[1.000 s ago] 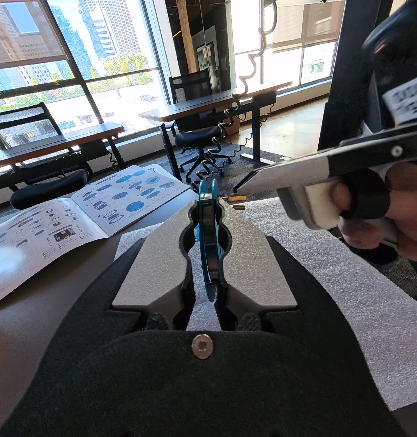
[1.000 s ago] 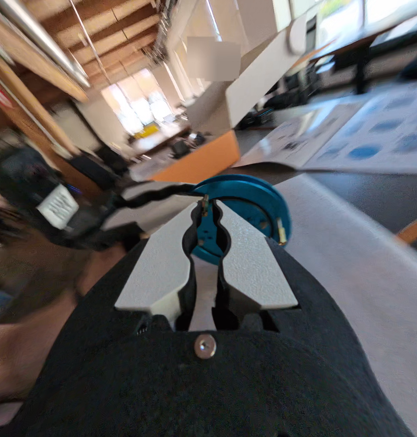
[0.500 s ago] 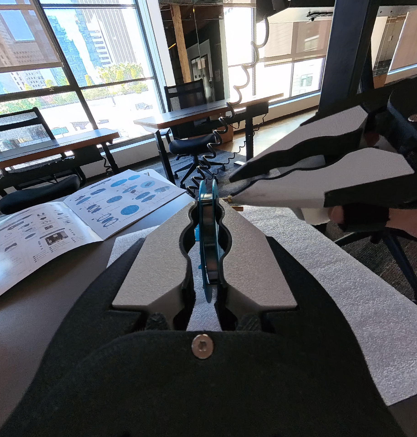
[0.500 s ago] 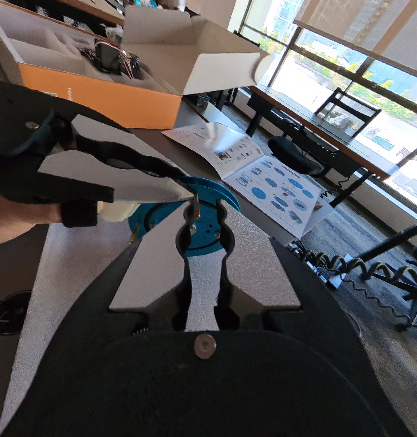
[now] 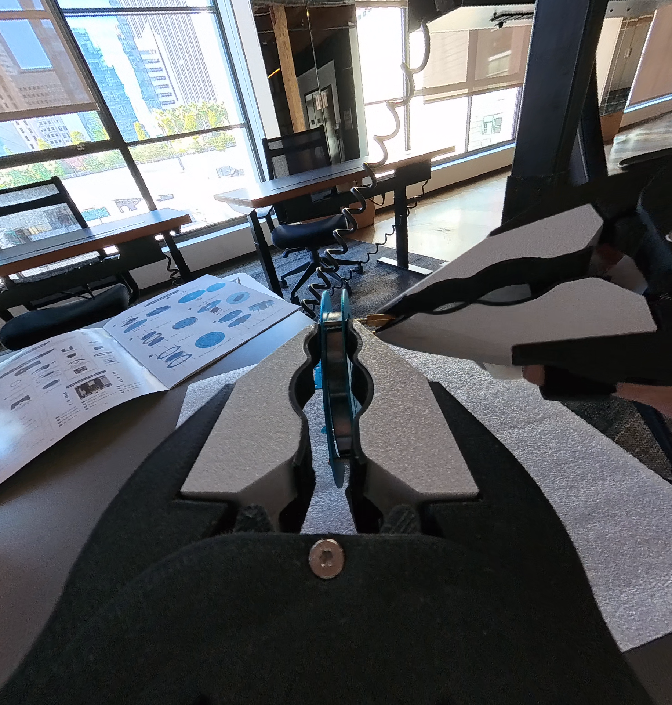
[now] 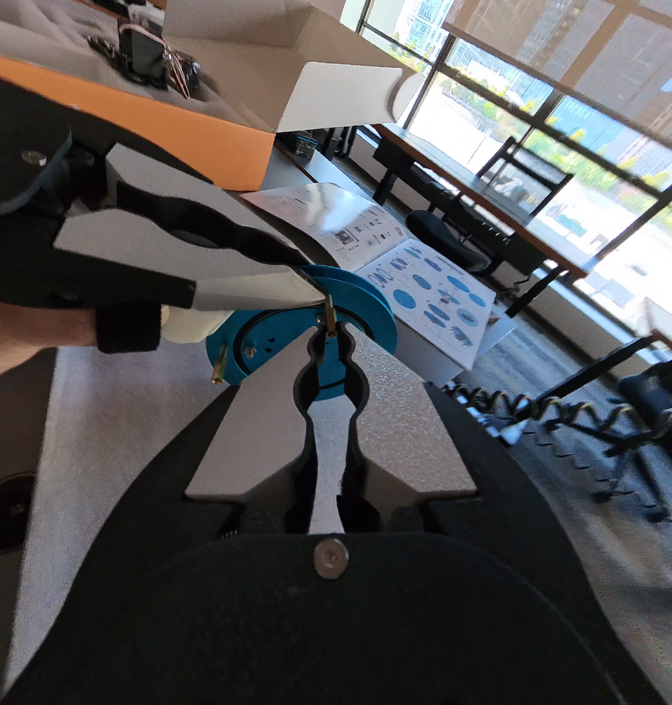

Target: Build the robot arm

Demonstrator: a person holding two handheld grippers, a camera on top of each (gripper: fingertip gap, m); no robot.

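**Disc in one claw, brass post in the other**

Under both my claws lies a dark table (image 5: 40, 534) with a white foam sheet (image 5: 555, 477) spread over it. At the far left of the table an orange box (image 6: 197, 129) stands with its flap open, some wired parts inside. Nearer, an open booklet (image 5: 136, 343) of blue diagrams lies flat just beside the foam.

My left claw (image 5: 333, 381) is narrowed onto a blue disc assembly (image 5: 336, 396), two thin plates stacked with a dark gap between, held on edge above the foam. From the other side I see one short brass post (image 6: 220, 368) already standing out of its near face at the lower left, and a small screw head beside it.

My right claw (image 6: 328, 335) is nearly closed, pinching a second brass post (image 6: 330, 318) at its tips; the post's far end sits at the disc's upper rim, just under my left claw's tip. Whether it touches a hole there I cannot tell.

So, as I judge it, one post is mounted, this one is being brought on, and seating it remains.
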